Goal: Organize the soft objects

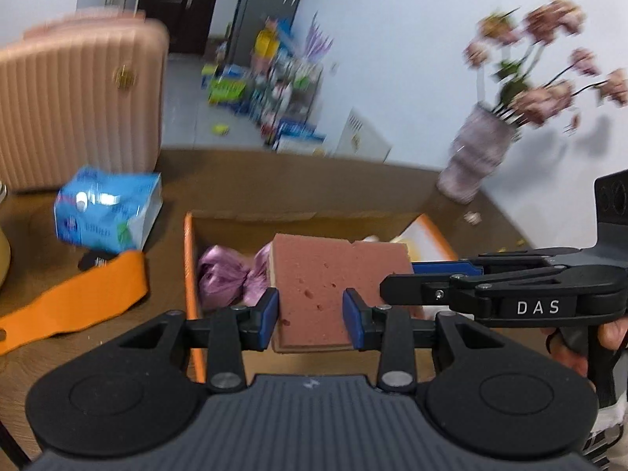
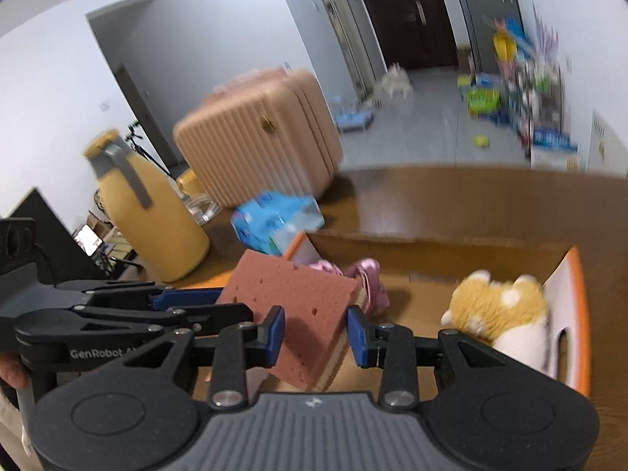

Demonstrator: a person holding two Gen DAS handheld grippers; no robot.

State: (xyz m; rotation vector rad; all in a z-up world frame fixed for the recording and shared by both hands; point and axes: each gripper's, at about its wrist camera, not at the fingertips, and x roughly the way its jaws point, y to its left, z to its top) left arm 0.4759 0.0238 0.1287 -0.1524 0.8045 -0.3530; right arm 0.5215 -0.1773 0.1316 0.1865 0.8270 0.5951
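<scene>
Both grippers clamped one reddish-brown rectangular sponge (image 1: 314, 282) above the box.
The left gripper (image 1: 310, 316) and right gripper (image 2: 314, 337) pinched its opposite edges; the orange-rimmed cardboard box (image 2: 577, 314) held a pink satin bow (image 1: 231, 278) and an orange-white plush toy (image 2: 498, 306).

Both cams are wrist fisheyes, each looking forward along its own gripper and angled down at the table (image 1: 353, 180). Left view sits close over the near-left end of the cardboard box (image 1: 192, 259), facing the white wall and flower vase (image 1: 475, 157). Right view sits close over the box's (image 2: 577, 314) near side, facing the hallway and dark door (image 2: 408, 11). Shared: box, sponge (image 1: 314, 286) (image 2: 302, 306), pink suitcase (image 1: 78, 98) (image 2: 259, 137), blue tissue pack (image 1: 110, 208) (image 2: 271, 219). Each view catches the other gripper.
</scene>
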